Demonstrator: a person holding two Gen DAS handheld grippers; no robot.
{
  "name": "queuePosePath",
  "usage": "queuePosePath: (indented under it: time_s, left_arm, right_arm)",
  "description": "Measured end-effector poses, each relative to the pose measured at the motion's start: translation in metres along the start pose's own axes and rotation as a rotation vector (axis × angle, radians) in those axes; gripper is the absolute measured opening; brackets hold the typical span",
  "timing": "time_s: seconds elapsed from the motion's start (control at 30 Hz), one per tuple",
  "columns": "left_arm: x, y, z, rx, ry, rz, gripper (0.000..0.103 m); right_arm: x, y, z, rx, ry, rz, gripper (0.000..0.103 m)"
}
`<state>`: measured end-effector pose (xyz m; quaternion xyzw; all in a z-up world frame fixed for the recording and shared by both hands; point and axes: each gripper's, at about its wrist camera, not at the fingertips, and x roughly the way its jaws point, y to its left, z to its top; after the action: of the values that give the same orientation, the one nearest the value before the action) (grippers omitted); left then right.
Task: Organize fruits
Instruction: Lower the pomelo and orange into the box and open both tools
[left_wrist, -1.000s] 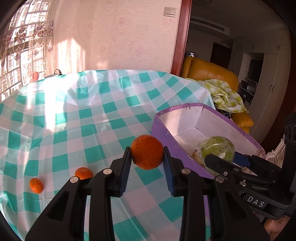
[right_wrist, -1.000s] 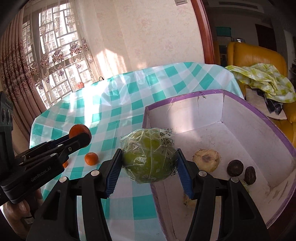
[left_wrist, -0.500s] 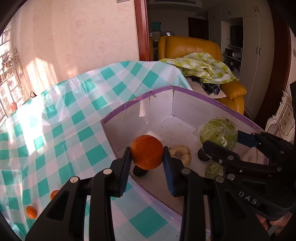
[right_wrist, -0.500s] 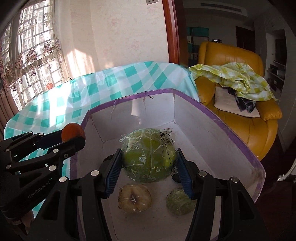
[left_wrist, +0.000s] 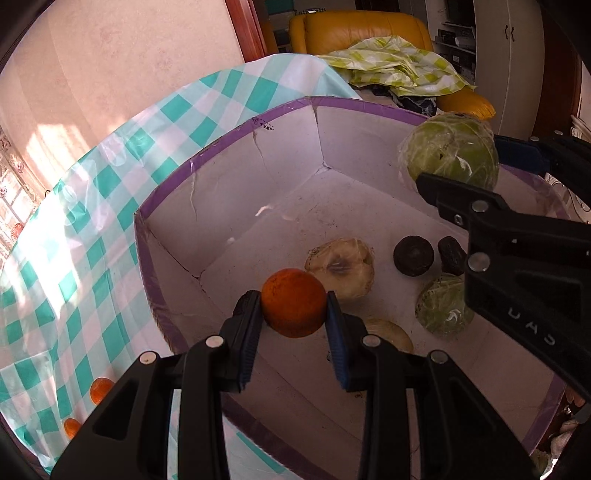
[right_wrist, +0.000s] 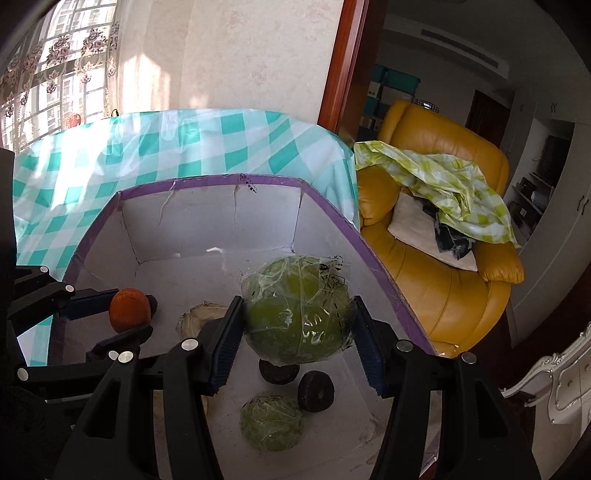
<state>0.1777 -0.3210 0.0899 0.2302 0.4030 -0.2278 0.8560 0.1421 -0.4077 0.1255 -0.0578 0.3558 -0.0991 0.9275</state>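
L gripper (left_wrist: 293, 308) clamped on an orange (left_wrist: 293, 302), held over the near-left part of the purple-rimmed box (left_wrist: 236, 129). R gripper (right_wrist: 297, 334) clamped on a big plastic-wrapped green fruit (right_wrist: 297, 319), above the box's right side. Box floor: pale fruit (left_wrist: 343, 267), 2 dark ones (left_wrist: 413, 255), smaller wrapped green one (left_wrist: 441, 304); 2 small oranges (left_wrist: 100, 390) on the checked cloth (left_wrist: 92, 229) outside the box, to its left.

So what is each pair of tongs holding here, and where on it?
Left tongs: orange, pinched across its middle. Right tongs: plastic-wrapped green fruit, clamped on opposite sides.
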Motion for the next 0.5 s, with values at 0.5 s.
queuePosePath:
  time_s: [0.5]
  left_arm:
    - [0.029,-0.010,0.006,0.116,0.113,0.126,0.034]
  right_arm:
    - [0.049,0.008,-0.007,-0.117,0.291,-0.022,0.057]
